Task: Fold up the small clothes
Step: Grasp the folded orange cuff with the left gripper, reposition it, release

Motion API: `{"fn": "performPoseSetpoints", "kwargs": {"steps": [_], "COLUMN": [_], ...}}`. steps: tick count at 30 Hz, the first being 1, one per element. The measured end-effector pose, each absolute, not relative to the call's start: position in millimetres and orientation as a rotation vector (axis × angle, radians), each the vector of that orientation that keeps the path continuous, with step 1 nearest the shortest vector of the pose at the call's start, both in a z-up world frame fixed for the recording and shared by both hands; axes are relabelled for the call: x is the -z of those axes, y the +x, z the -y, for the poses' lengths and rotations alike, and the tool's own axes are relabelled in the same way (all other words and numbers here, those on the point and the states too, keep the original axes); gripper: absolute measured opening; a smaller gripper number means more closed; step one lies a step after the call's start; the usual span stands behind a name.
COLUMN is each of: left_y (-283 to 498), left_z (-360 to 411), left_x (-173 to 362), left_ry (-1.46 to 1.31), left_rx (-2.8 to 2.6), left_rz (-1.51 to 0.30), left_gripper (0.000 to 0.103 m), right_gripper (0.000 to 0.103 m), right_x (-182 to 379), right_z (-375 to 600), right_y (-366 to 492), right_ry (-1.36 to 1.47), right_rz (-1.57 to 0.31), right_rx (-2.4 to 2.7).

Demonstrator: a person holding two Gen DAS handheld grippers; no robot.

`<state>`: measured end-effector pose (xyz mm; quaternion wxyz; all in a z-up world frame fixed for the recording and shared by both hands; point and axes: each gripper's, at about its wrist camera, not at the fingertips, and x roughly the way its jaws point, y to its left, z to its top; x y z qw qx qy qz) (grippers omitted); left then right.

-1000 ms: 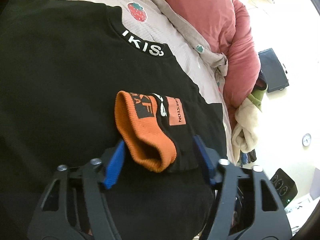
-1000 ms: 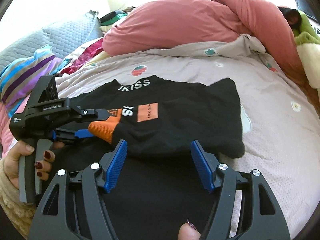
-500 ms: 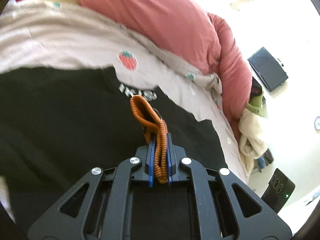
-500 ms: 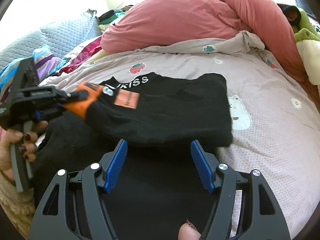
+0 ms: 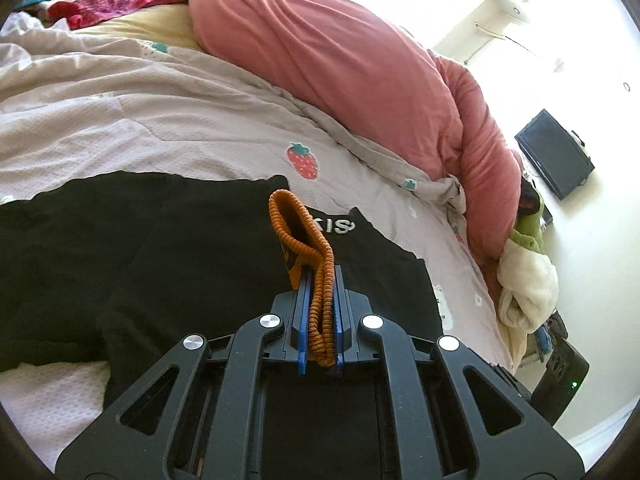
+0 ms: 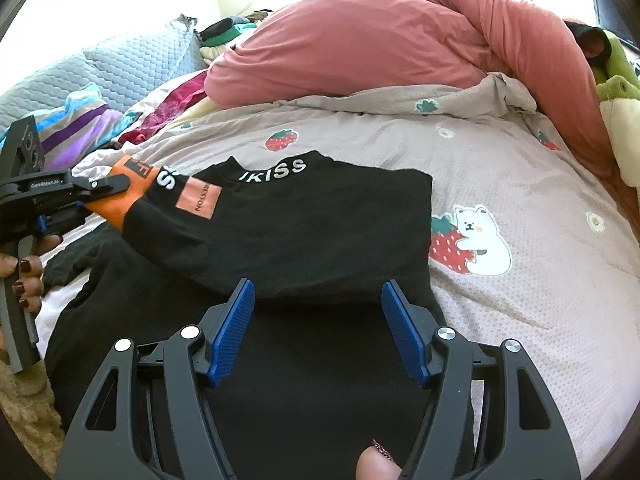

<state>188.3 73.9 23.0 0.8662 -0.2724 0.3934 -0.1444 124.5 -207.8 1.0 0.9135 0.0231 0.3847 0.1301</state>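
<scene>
- Nearest in the right wrist view, the right claw (image 6: 318,330) stands released, its ribbed blue pads (image 6: 234,330) wide apart above the lower part of the black long-sleeved shirt (image 6: 320,224), with nothing between them; whether they touch the cloth cannot be told.
- A fingertip with a dark painted nail (image 6: 378,462) shows at the bottom edge of that view.
- In the left wrist view, the left claw (image 5: 319,320) is clenched on the ribbed orange knit cuff (image 5: 320,280) of the shirt's sleeve, the cuff pinched edge-on between the blue pads and rising above them in a loop.
- In the right wrist view the same claw sits at the left edge, held by a hand with dark red nails (image 6: 24,276), and the black sleeve with an orange rectangular patch (image 6: 199,199) runs from it, lifted, across the shirt's chest.
- The shirt lies flat on the bed, collar away from the cameras, with white letters "KISS" along the neckline (image 6: 276,170).
- Under it is a pale pink quilted bedspread (image 6: 520,280) printed with strawberries and a white bear.
- Beyond lies a bunched salmon-pink duvet (image 6: 380,48) across the far side of the bed.
- To the far left are a grey quilted pillow (image 6: 136,64) and a striped blue and purple cloth (image 6: 80,120).
</scene>
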Motion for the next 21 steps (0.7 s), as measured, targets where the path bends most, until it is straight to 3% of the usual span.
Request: {"fn": "performPoseSetpoints", "kwargs": {"steps": [15, 19, 21], "left_y": [187, 191, 193], "left_z": [-88, -64, -53], "left_x": [-19, -10, -1], "left_ry": [-0.547, -0.467, -0.426], "left_rx": [0.244, 0.268, 0.271], "left_rz": [-0.836, -0.885, -0.921], "left_gripper": [0.004, 0.016, 0.016], "right_gripper": [0.065, 0.065, 0.065], "right_x": [-9, -6, -2], "right_z": [207, 208, 205], "right_y": [148, 163, 167], "right_ry": [0.026, 0.045, 0.043], "right_rz": [-0.787, -0.820, -0.833], "right_rx": [-0.209, -0.201, -0.210]}}
